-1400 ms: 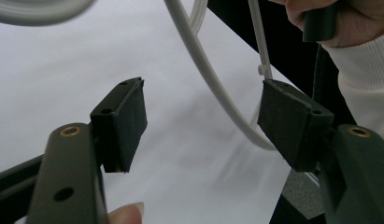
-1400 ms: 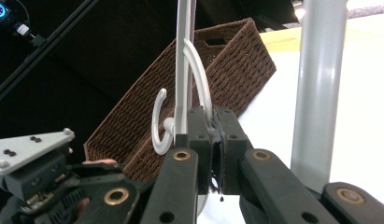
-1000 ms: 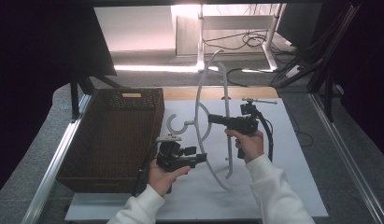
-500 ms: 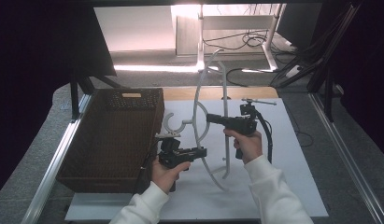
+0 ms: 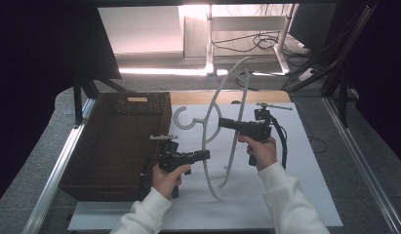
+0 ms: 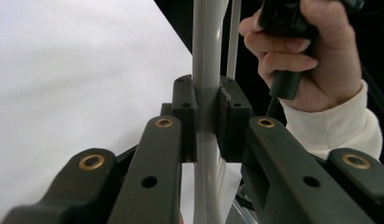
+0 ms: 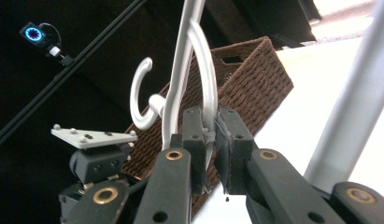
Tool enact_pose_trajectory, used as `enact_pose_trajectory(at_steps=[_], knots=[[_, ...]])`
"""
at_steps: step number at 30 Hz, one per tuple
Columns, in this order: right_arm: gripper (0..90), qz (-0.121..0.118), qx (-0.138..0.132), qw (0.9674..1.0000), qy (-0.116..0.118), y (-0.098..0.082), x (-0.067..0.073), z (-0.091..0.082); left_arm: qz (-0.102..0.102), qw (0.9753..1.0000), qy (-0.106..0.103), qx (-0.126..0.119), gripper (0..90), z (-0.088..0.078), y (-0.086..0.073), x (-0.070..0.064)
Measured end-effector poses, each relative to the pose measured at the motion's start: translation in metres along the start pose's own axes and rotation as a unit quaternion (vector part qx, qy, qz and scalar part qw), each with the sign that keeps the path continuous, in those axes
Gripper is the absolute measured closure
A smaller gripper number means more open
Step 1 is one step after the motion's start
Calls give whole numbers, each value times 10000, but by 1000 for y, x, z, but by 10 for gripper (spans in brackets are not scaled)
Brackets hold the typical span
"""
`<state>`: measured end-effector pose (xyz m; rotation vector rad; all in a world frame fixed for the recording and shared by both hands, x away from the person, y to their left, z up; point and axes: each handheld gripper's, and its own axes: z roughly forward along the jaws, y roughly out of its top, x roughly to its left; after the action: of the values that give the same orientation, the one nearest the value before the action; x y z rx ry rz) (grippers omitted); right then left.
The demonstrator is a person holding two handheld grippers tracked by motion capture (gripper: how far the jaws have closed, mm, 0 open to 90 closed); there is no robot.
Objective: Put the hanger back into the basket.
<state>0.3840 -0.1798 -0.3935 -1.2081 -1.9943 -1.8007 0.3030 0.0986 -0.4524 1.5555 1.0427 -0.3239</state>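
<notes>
Strong light falls from beyond the far edge of the surface (image 5: 305,195), glaring there and washing its white cover out, while the room at both sides sinks into black. In the gripper views, near parts blur softly and backgrounds stay dim.

Your two grippers hold a hanger (image 5: 222,131) upright over the sheet (image 5: 305,195) at the table's middle. Your left gripper (image 5: 206,155) grips its near, lower arm; your right gripper (image 5: 221,123) grips it higher, behind the left. The hanger's hook (image 5: 184,118) points left toward the basket (image 5: 115,141), which sits on the sheet's left side.
</notes>
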Motion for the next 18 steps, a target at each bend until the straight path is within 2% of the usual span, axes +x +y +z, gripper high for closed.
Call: enact_pose_trajectory(at_steps=[9,11,14,16,18], knots=[[789,39,89,9999,-29,-3,-6,-3,10,9998,56,-213,800,-10,3,0],[739,22,119,9999,-2,-4,-6,-2,10,9996,92,-284,800,-13,5,0],[606,4,103,9999,-79,-4,-6,-3,21,9992,189,-351,800,-17,6,2],[560,54,151,9999,-50,-4,-7,-4,28,9990,248,-382,800,-19,6,3],[515,1,217,9997,-100,-5,-7,-5,63,9988,299,-386,800,-21,7,3]])
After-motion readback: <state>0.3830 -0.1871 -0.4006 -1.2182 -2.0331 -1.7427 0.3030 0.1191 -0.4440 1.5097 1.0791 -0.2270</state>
